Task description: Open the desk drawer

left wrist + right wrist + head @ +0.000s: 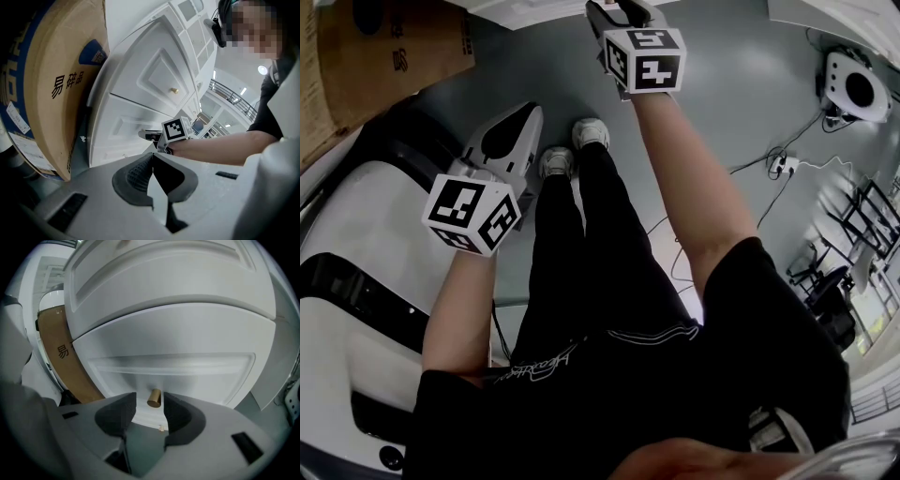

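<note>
The white drawer front [187, 373] fills the right gripper view, with a small brass knob [154, 398] at its middle. My right gripper [150, 404] is open with the knob between its dark pads; the knob sits close to the right pad [174, 409] and a gap shows on the left. From the left gripper view, the right gripper [147, 135] reaches to the drawer front [122, 136] below a panel with its own brass knob [174, 90]. My left gripper [152, 157] is shut on nothing, held back from the furniture. In the head view it [520, 117] hangs at the left.
A large cardboard box [56, 84] stands just left of the white cabinet. The person's legs and shoes [572, 150] are on the grey floor. Cables and a power strip [783, 164] lie at the right, near a white device [853, 89].
</note>
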`<control>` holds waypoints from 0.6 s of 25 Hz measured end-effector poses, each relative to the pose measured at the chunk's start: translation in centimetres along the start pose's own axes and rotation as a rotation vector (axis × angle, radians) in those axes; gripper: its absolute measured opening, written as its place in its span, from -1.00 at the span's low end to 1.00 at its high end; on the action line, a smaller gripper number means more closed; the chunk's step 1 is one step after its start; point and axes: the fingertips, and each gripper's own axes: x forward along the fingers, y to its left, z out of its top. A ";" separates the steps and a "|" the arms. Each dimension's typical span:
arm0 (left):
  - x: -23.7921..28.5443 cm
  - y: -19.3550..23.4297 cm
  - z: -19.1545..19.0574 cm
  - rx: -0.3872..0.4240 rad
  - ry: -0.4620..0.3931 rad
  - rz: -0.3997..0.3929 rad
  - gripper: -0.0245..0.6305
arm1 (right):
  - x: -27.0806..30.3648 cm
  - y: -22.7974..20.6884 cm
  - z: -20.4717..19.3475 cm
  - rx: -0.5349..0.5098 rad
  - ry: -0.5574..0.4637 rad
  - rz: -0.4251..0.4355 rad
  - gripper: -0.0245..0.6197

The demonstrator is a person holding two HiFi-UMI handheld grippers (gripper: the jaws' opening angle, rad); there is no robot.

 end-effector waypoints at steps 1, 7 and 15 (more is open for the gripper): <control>0.0 0.0 -0.1 0.000 0.002 0.001 -0.91 | 0.0 0.0 0.1 0.001 -0.001 -0.003 -0.35; -0.2 0.3 -0.4 -0.003 0.009 0.008 -0.91 | 0.2 -0.3 0.2 0.017 -0.002 -0.035 -0.47; -0.4 1.1 -0.9 0.001 0.024 0.024 -0.91 | 0.4 -0.6 0.0 0.022 0.005 -0.063 -0.63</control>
